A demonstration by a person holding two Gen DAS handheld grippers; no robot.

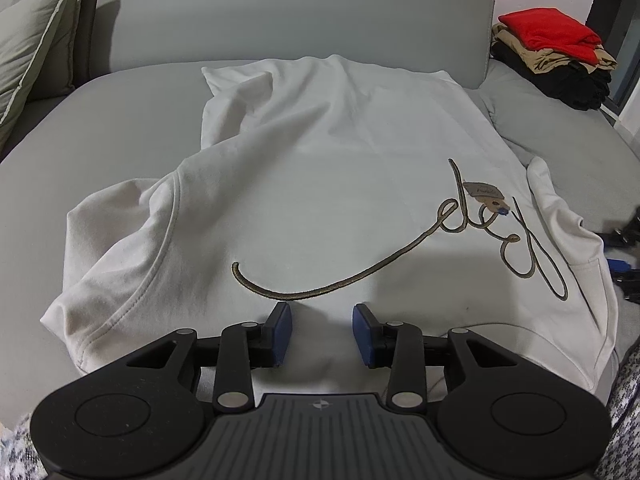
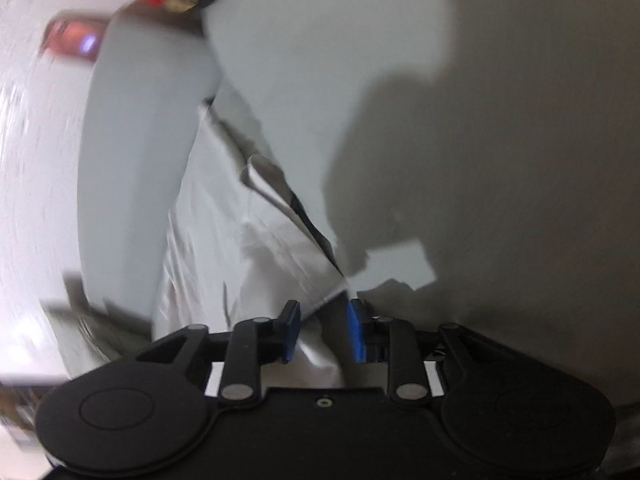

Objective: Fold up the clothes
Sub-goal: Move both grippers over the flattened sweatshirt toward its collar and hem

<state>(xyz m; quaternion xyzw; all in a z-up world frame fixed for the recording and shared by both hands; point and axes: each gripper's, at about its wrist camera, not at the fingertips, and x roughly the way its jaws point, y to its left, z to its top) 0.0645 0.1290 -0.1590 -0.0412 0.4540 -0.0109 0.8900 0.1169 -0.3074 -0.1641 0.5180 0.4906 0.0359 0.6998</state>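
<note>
The left hand-held gripper hovers low over the near part of a white shirt, its blue-padded fingers apart with nothing between them. The shirt is soft knit cotton, spread flat but rumpled on a smooth grey sofa seat. Directly ahead of the fingertips runs a raised, cord-like script in olive-brown, looping off to the right. A small brown cardboard tag lies on the script, ahead and to the right. A stitched sleeve seam curves to the left of the gripper, and the sleeve beyond it is bunched in soft folds. Far ahead stands the rounded grey backrest. At the far right sits a stack of folded clothes, red on top, tan and black beneath. A pale green piped cushion leans at the far left.

The right wrist view is motion-blurred. The right hand-held gripper has its blue pads apart, with a fold of the white shirt lying in the gap; whether the pads touch the cloth cannot be told. The cloth stretches ahead and left in shiny creases, with grey upholstery to the right.
</note>
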